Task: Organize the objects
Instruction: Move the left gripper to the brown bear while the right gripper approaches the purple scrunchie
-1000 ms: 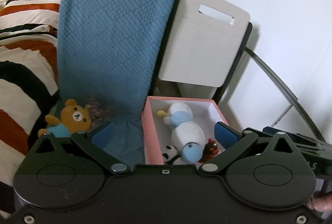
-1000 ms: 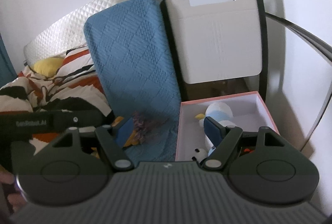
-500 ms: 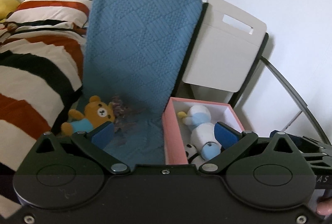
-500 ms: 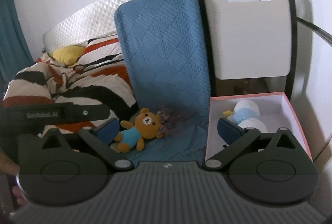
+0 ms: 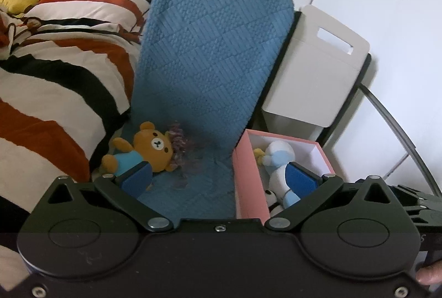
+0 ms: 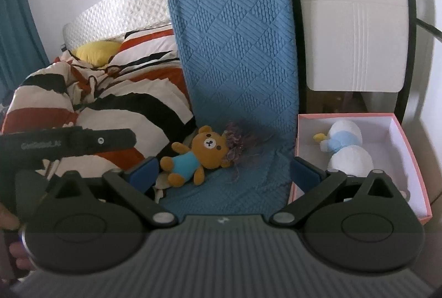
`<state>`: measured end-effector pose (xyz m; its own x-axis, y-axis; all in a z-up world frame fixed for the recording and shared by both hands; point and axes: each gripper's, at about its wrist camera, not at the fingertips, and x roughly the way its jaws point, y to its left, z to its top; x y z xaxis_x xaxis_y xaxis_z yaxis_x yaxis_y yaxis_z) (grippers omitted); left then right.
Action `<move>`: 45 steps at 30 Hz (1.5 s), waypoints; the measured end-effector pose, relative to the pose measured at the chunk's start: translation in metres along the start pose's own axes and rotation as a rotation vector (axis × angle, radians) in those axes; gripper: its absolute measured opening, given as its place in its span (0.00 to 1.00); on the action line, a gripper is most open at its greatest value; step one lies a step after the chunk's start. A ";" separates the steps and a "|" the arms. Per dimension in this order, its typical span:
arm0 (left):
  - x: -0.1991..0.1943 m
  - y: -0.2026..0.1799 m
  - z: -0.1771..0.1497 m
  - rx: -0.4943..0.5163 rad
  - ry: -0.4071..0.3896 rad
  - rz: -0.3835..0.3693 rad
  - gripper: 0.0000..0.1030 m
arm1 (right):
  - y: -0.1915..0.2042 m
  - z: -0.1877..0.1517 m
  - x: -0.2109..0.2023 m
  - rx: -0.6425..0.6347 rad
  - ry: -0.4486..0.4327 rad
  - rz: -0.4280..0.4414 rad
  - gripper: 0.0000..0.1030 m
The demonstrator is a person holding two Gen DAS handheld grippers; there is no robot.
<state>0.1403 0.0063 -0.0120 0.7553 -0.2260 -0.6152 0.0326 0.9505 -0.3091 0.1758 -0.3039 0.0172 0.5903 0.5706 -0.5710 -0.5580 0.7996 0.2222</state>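
On the blue quilted mat (image 6: 243, 93), I see a teddy bear (image 6: 197, 157) beside the pink box (image 6: 411, 157) holding a duck plush (image 6: 345, 143); my left gripper (image 5: 218, 177) and right gripper (image 6: 225, 171) both hang spread wide, empty.

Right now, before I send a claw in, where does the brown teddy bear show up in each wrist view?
Left wrist view: teddy bear lies lower left of centre on the blue quilted mat, just beyond the left claw.
Right wrist view: teddy bear lies just left of centre, between the open fingers of the right claw.
Shared landmark: the pink box, to the bear's right in both views.
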 end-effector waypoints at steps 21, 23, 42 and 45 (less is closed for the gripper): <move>0.087 0.058 0.007 -0.037 0.101 0.067 1.00 | 0.011 0.024 0.089 -0.075 0.083 0.007 0.99; 0.095 0.063 0.008 -0.038 0.107 0.073 1.00 | 0.012 0.027 0.098 -0.074 0.093 0.011 0.99; 0.191 0.111 0.006 -0.051 0.218 0.097 1.00 | 0.007 0.035 0.197 -0.030 0.205 0.040 0.95; 0.208 0.119 0.005 -0.054 0.235 0.104 1.00 | 0.004 0.033 0.214 -0.016 0.218 0.041 0.90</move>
<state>0.3044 0.0736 -0.1726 0.5801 -0.1772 -0.7951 -0.0769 0.9598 -0.2700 0.3196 -0.1720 -0.0780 0.4282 0.5471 -0.7193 -0.5889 0.7727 0.2371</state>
